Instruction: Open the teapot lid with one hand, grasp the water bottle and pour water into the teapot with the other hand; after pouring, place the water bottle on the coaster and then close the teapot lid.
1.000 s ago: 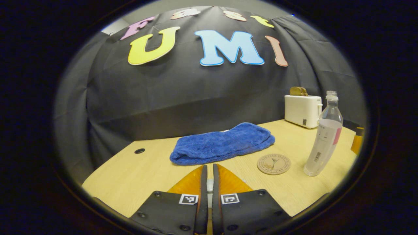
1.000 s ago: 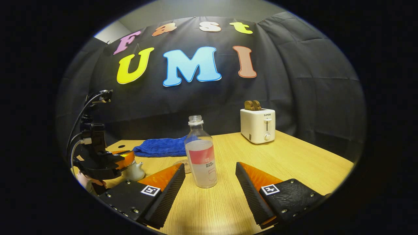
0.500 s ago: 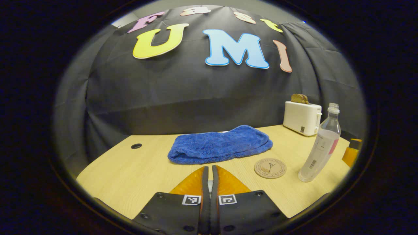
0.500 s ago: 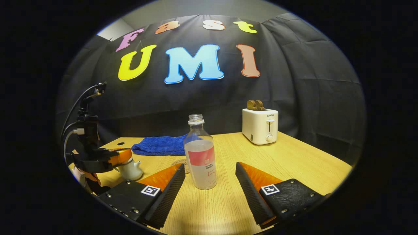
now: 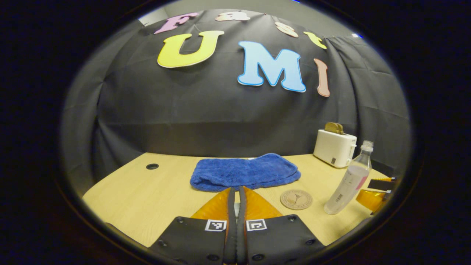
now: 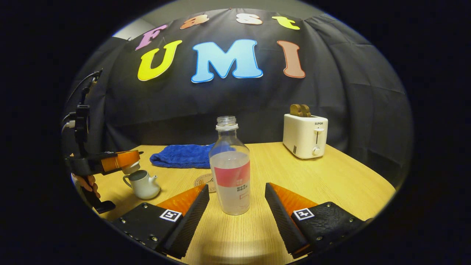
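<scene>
In the right gripper view a white teapot (image 6: 143,186) stands open on the wooden table at the left. Its lid (image 6: 129,169) hangs just above it, with my left gripper (image 6: 134,156) shut on it. In the left gripper view my left gripper (image 5: 235,191) shows its fingers pressed together with a bit of white between them. A clear water bottle (image 6: 232,176), uncapped and about half full, stands upright between the spread fingers of my open right gripper (image 6: 236,188), with a gap on each side. The bottle (image 5: 347,184) stands just right of the round coaster (image 5: 296,199).
A folded blue towel (image 5: 244,172) lies at the back middle of the table. A white toaster (image 6: 305,136) with toast in it stands at the back right. A hand (image 6: 86,184) holds the left gripper. A cable hole (image 5: 152,166) sits at the far left.
My left gripper has risen, lifting the lid off the teapot, which now stands open. My right gripper has edged closer around the bottle and stays open.
</scene>
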### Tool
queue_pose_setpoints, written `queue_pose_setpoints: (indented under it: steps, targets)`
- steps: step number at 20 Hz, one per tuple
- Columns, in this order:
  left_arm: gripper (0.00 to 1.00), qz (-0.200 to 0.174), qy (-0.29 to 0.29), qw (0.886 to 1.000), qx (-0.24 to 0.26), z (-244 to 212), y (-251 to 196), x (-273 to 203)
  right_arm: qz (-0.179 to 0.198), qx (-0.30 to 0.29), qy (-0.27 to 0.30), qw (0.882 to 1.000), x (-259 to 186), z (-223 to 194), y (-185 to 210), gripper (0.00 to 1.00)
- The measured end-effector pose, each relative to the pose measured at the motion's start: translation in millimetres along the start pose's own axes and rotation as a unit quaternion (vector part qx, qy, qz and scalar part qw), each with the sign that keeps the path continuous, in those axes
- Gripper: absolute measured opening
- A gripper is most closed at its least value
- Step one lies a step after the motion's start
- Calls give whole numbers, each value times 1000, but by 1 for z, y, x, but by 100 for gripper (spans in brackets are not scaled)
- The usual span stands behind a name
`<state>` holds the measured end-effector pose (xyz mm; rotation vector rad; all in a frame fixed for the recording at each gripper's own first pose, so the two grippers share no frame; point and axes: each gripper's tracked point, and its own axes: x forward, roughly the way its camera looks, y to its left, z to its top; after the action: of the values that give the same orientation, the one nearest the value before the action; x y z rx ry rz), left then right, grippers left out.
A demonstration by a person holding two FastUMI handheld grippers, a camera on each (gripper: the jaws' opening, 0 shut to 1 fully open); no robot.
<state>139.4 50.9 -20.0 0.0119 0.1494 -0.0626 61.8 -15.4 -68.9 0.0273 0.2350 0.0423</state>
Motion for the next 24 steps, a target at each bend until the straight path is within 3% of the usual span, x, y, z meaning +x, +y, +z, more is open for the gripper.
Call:
queue_pose_setpoints:
  steps: [13, 22, 24]
  targets:
    - [5, 50, 10, 999, -4, -14, 72, -28, 5, -21, 16, 1000, 36, 0, 0, 95]
    - [6, 51, 7, 999, -8, -22, 82, -24, 3, -49, 47, 998, 60, -23, 6, 95]
    - [5, 49, 7, 999, -9, -22, 82, -22, 5, -58, 42, 997, 60, -20, 8, 87]
